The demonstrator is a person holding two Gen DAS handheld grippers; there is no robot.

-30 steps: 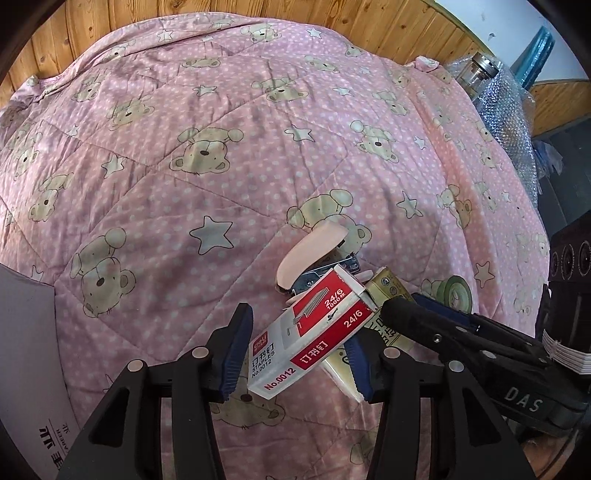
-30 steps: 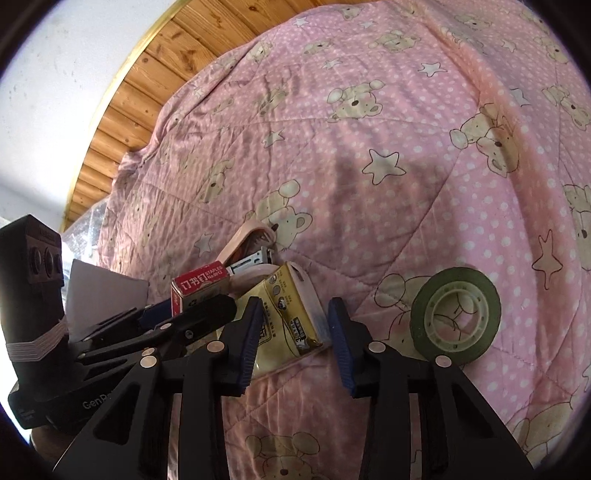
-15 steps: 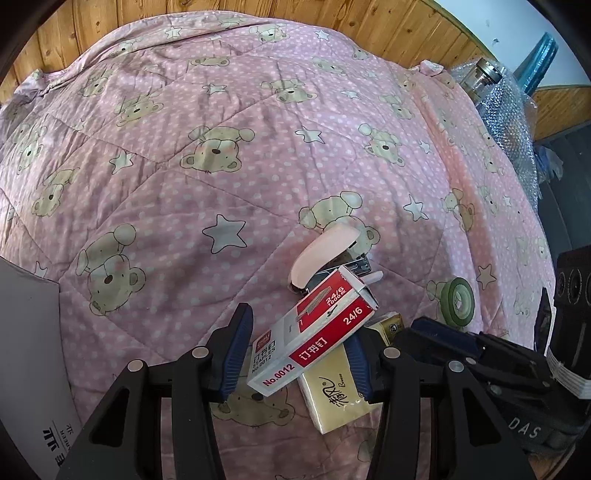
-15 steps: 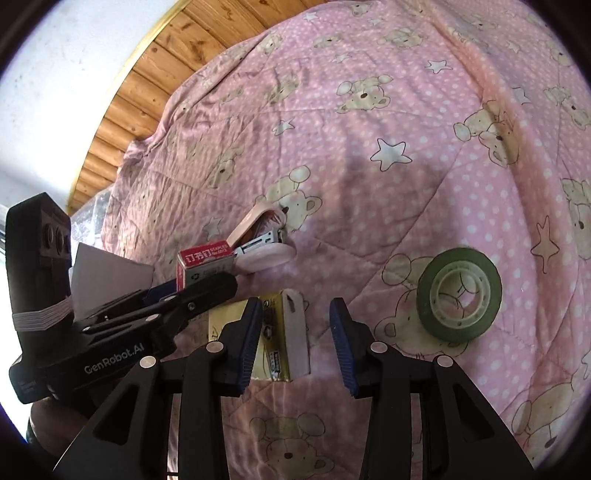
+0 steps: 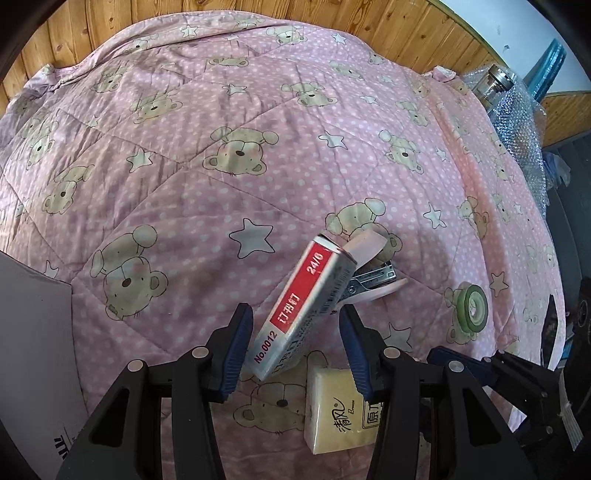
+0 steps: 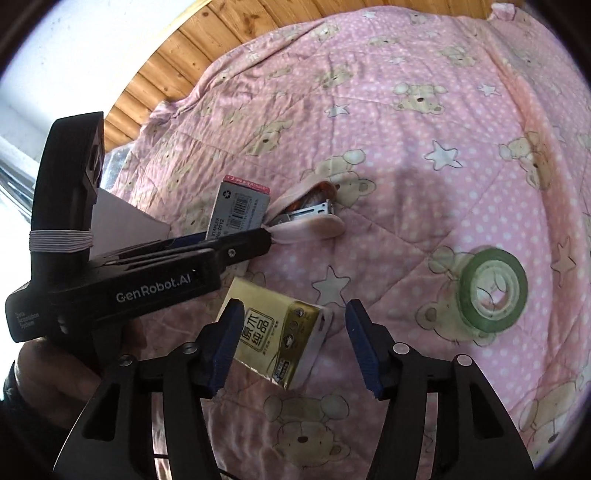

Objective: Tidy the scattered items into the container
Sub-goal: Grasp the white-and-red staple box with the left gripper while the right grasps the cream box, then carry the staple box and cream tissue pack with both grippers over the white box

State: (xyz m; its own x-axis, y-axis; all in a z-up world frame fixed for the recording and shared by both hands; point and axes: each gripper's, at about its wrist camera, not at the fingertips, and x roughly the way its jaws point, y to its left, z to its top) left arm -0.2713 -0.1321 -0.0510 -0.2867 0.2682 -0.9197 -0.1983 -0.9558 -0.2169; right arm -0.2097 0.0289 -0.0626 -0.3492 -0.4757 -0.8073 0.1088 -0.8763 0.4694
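A quilted pink bedspread (image 5: 192, 206), printed with bears, stars and white dots, covers the bed; wooden panelling (image 5: 184, 18) runs behind it. The left tongs (image 5: 295, 347) stand fairly wide around a cardboard staple box (image 5: 301, 310), red and grey, which tilts up on end; its lower corner lies against the left blue ribbed pad, while the other pad stands clear of it. Just behind the box lies a pink plastic stapler (image 5: 369, 269) with a metal core, propped open. A soft rectangular tissue pack (image 6: 277, 339), yellow and gold film, lies on the bedspread just beside the box and between the pads of the right tongs (image 6: 291, 347), which gape wide and do not grip it. A round green tape roll (image 6: 493, 288) lies flat well to the right of the stapler. A grey cardboard container (image 5: 33, 354) sits at the left, its edge visible.
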